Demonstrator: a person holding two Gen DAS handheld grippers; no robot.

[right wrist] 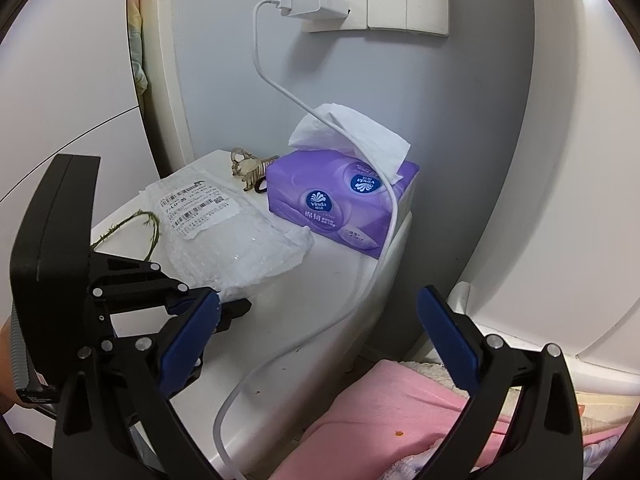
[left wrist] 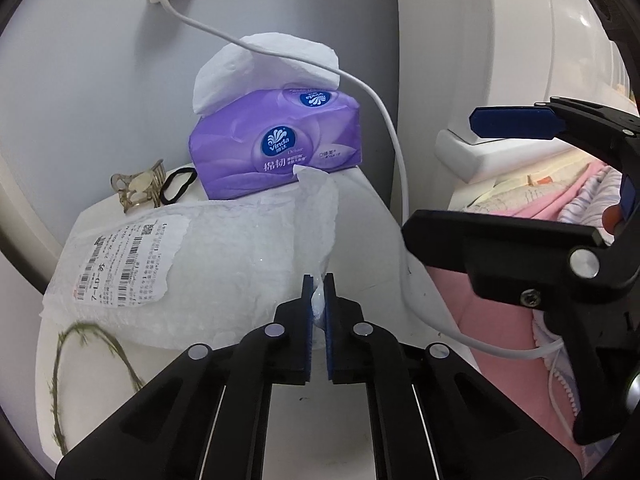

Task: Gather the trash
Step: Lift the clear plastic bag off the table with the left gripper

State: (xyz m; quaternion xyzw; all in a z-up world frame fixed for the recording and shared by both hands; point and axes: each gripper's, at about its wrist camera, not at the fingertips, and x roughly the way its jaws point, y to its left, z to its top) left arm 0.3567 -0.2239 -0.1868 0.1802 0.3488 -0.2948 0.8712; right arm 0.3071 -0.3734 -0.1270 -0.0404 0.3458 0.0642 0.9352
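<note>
Bubble mailer (left wrist: 224,264) on white nightstand (left wrist: 360,216): near edge pinched between pads of left gripper (left wrist: 319,308), jaws closed tight on it. Right gripper (right wrist: 320,340) wide open, empty. Lift slow, clear of charger cable (left wrist: 394,152) & tissue pack (left wrist: 276,152).

A grey-blue wall (right wrist: 460,128) rises behind the white desk (right wrist: 320,292); a wall socket (right wrist: 334,0) sits above it.

Nightstand (right wrist: 320,320): mailer (right wrist: 236,240), tissues (right wrist: 340,204).
</note>
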